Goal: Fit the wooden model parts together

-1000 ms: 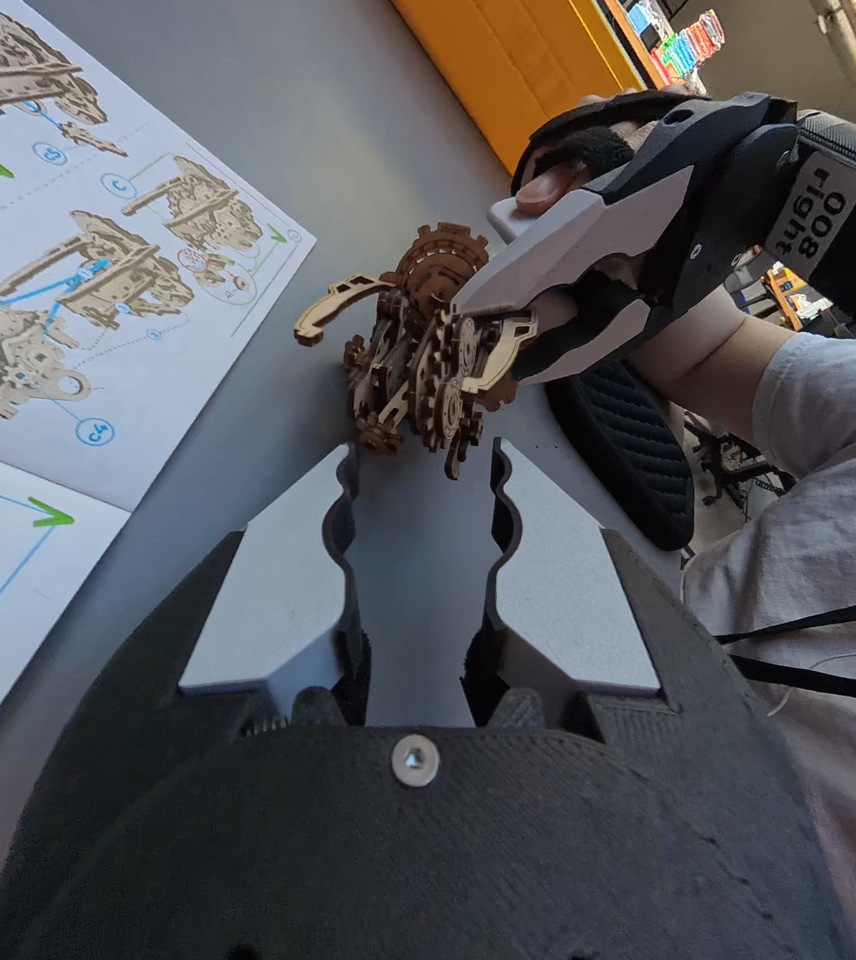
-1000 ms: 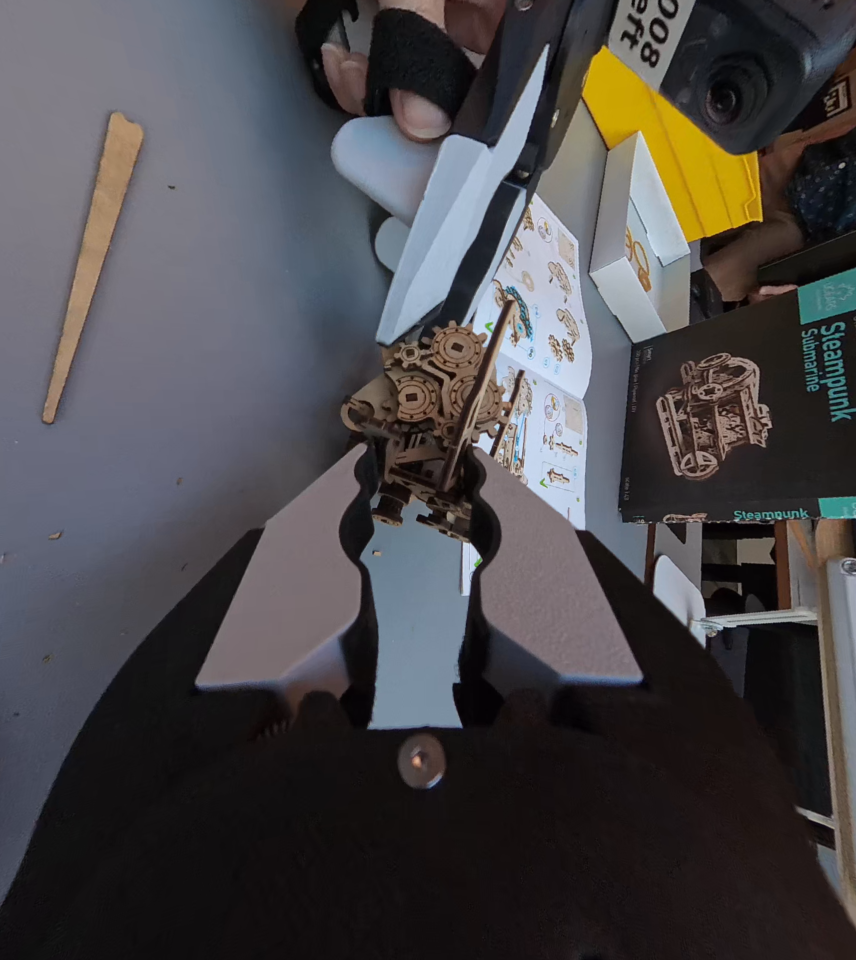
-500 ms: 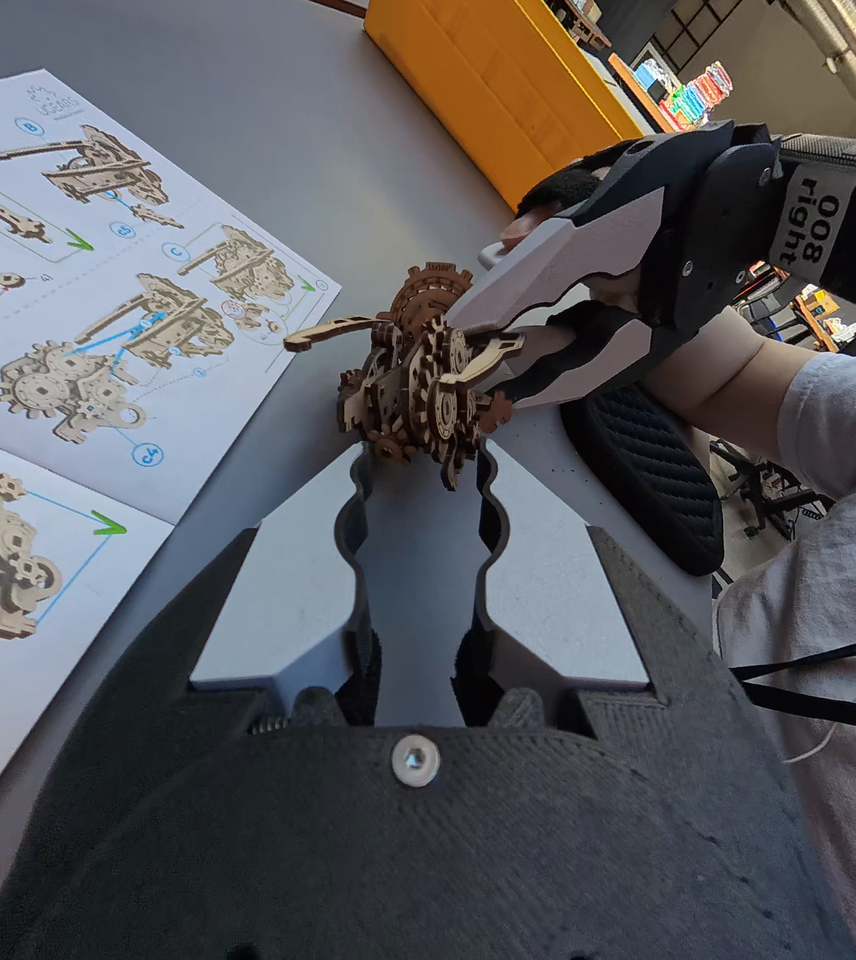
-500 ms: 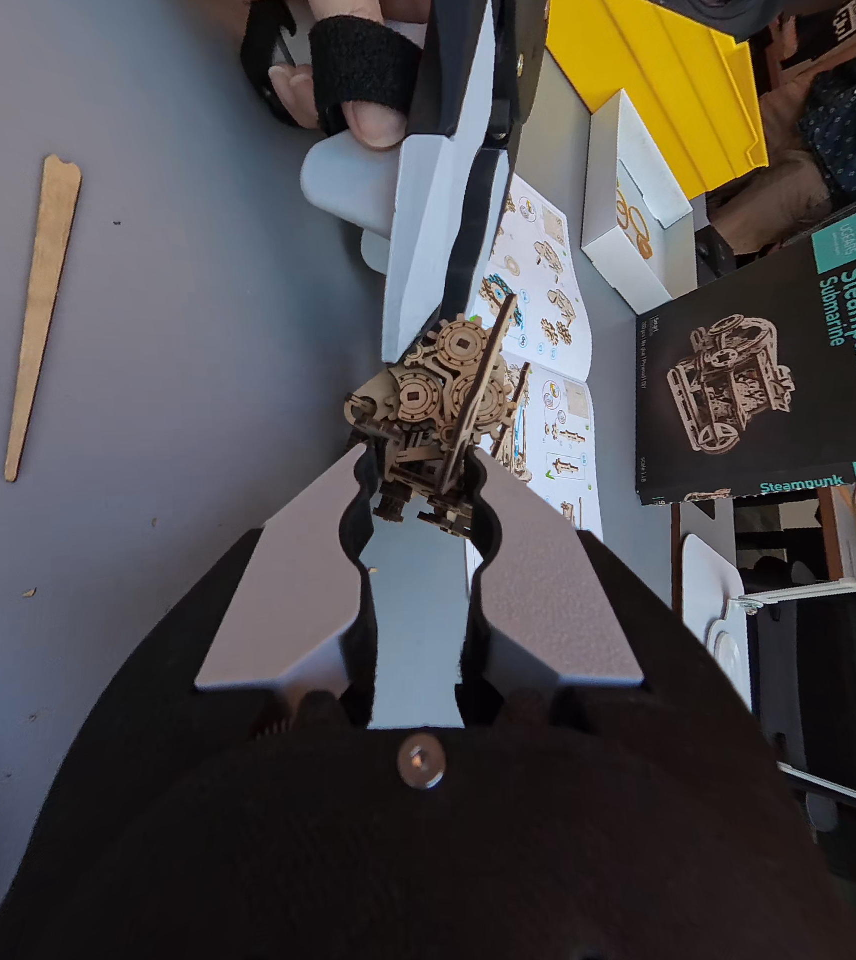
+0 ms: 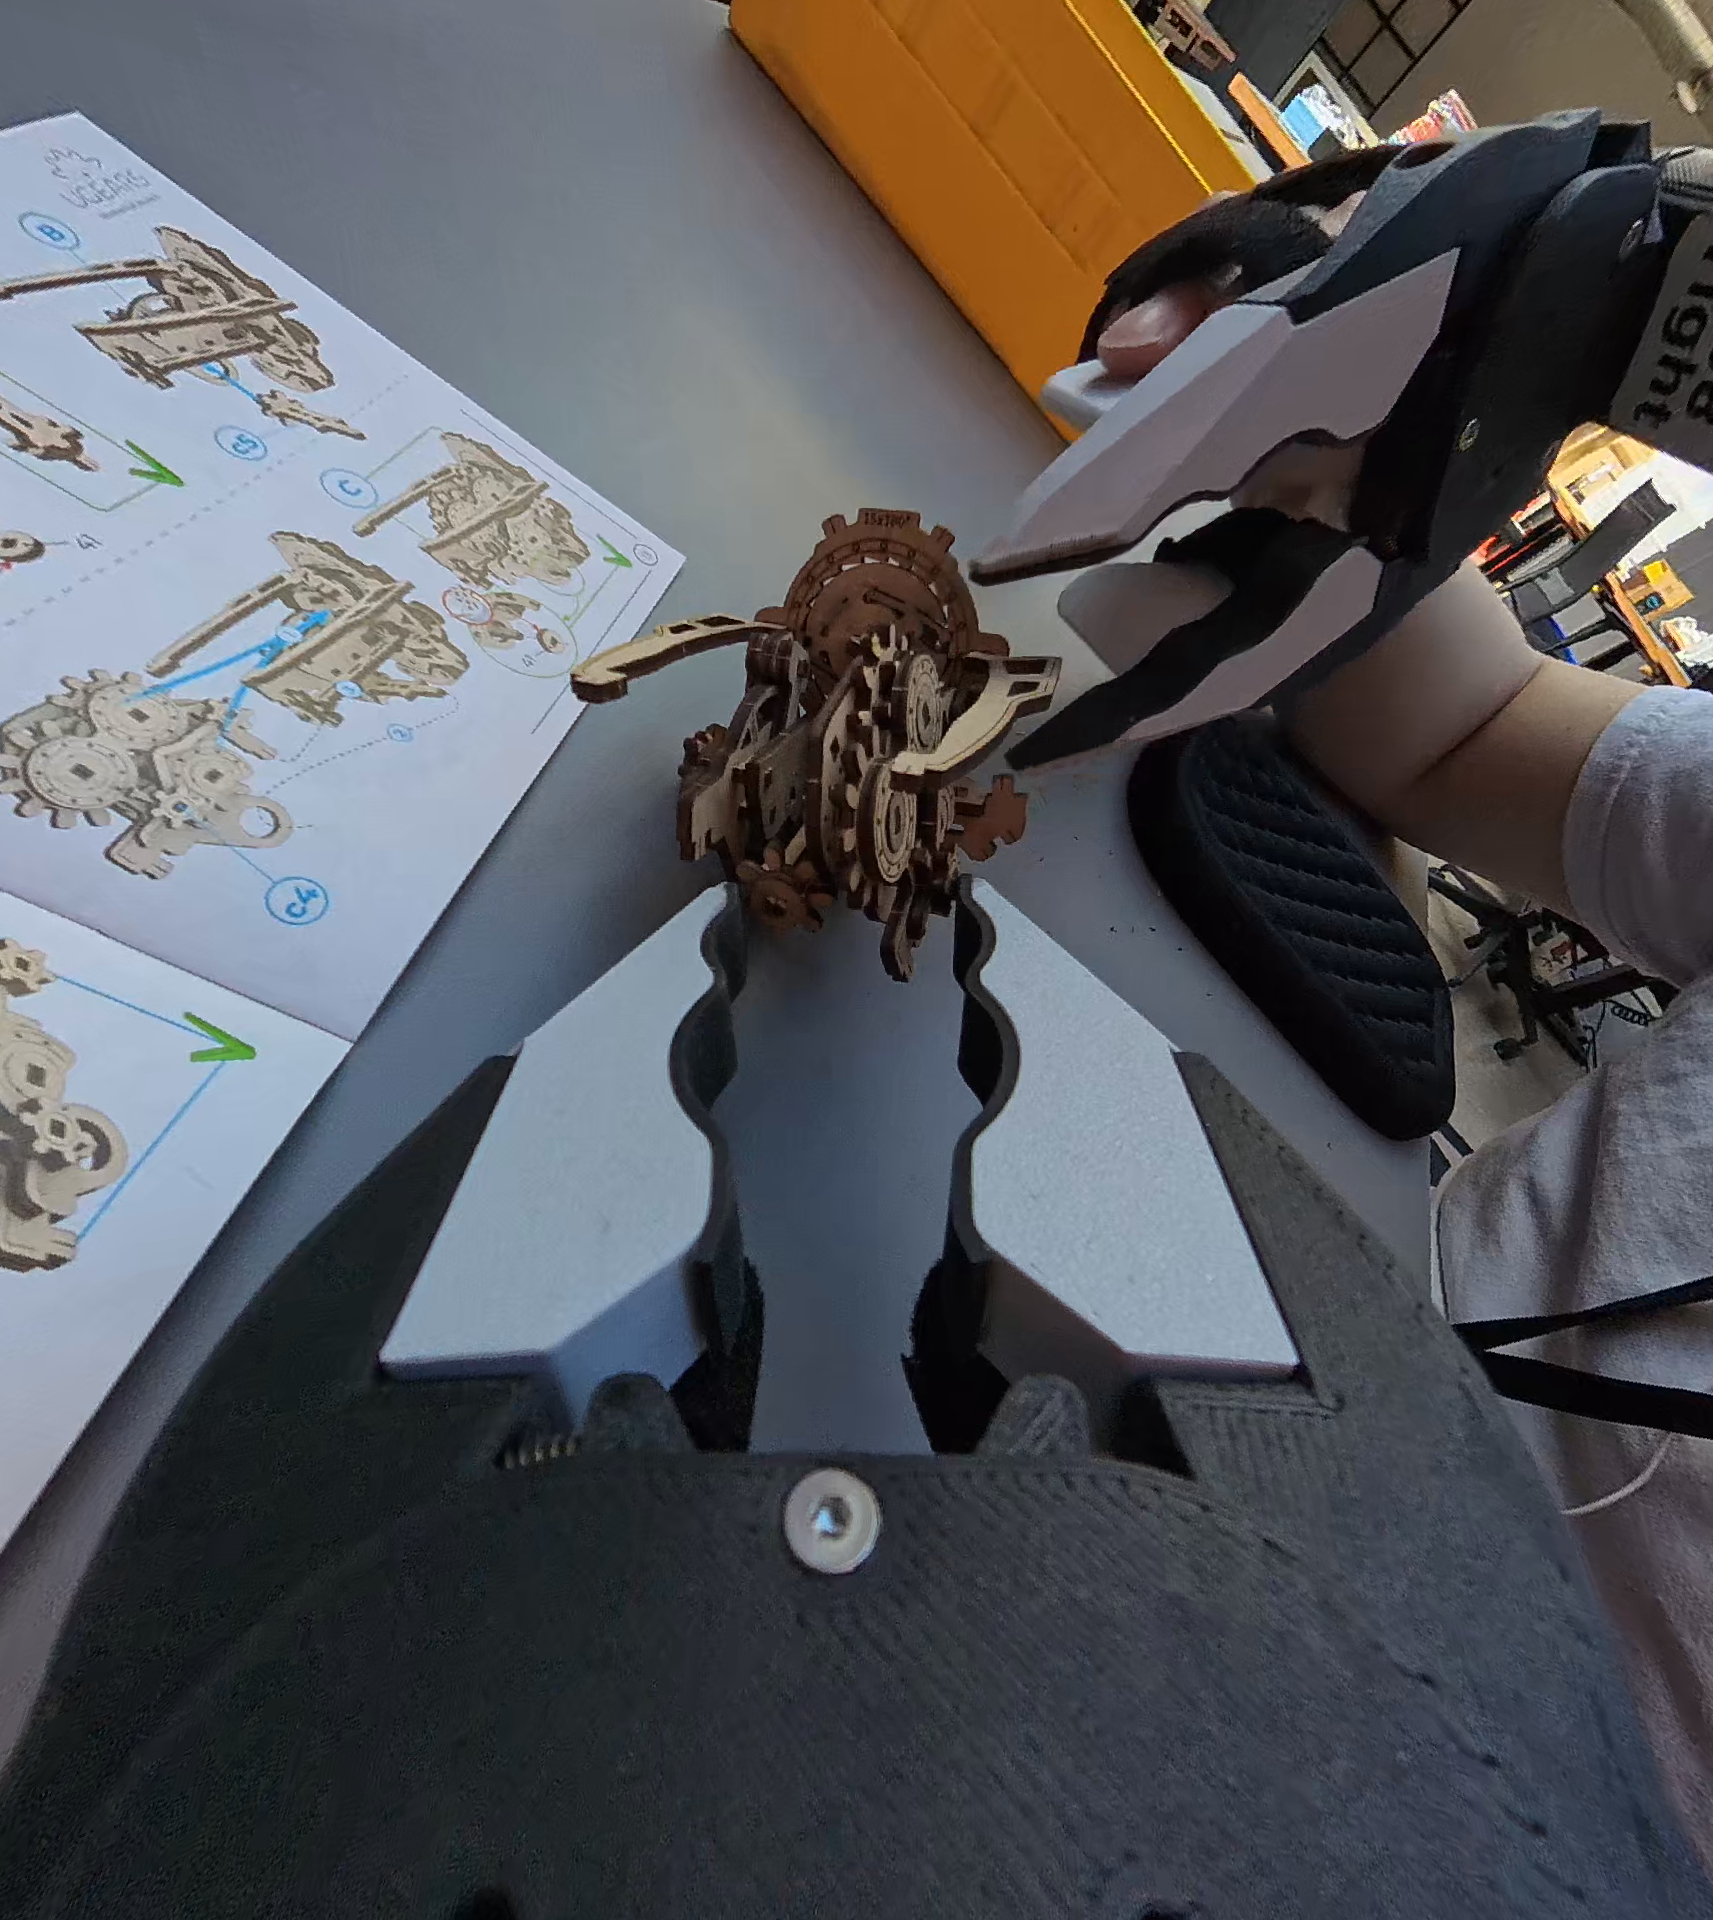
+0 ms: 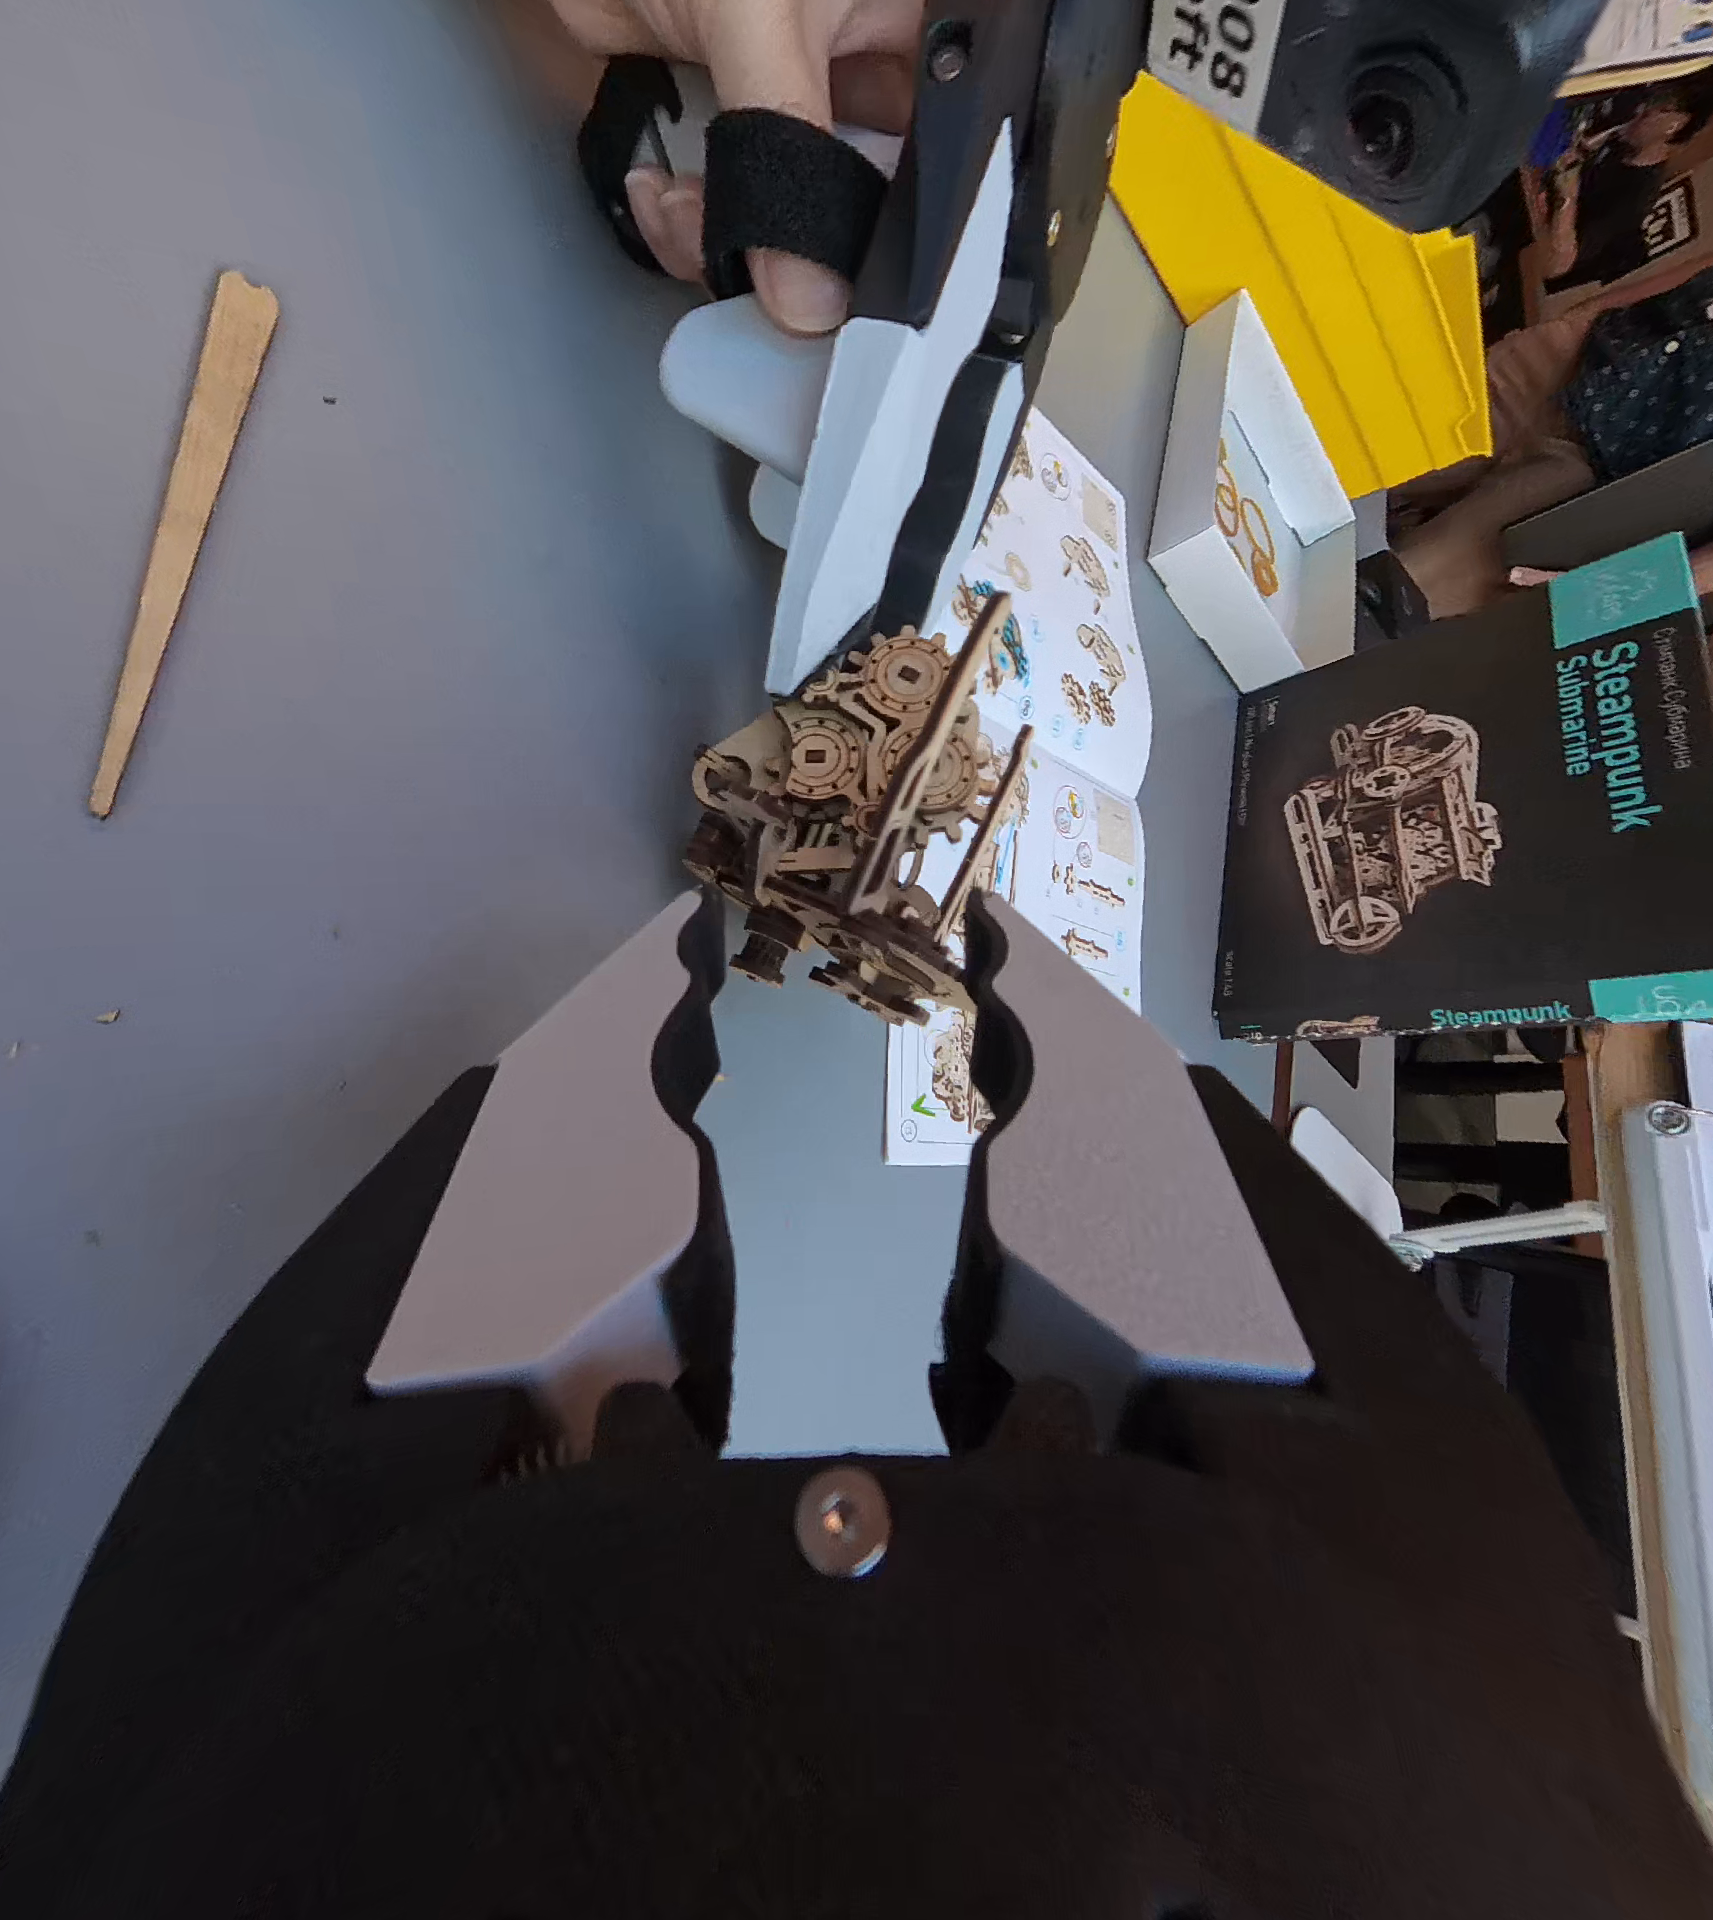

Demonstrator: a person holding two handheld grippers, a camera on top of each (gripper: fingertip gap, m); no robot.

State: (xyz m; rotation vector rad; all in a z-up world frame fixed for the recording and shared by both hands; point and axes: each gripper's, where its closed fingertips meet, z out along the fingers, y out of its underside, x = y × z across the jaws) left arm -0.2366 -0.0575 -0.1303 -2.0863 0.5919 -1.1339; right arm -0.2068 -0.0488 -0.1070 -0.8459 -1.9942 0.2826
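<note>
Gears of the wooden model (image 5: 852,748) sit pinched between the left gripper (image 5: 847,914) fingertips, apparently steadying it; the right gripper (image 5: 995,663) waits spread open at its three o'clock, likely to seat the curved lever (image 5: 977,717).

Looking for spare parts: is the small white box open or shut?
Open: the white box has its lid flipped back, and tan ring-shaped pieces show inside.

Bright daylight, both views sharp. Wide-angle bend strong toward edges. Soft sheen on grey table (image 5: 540,208) beyond fingers (image 5: 571,1174). Black gripper bodies below fingers dark, texture lost in right view. Background beyond table overexposed, slightly soft.
</note>
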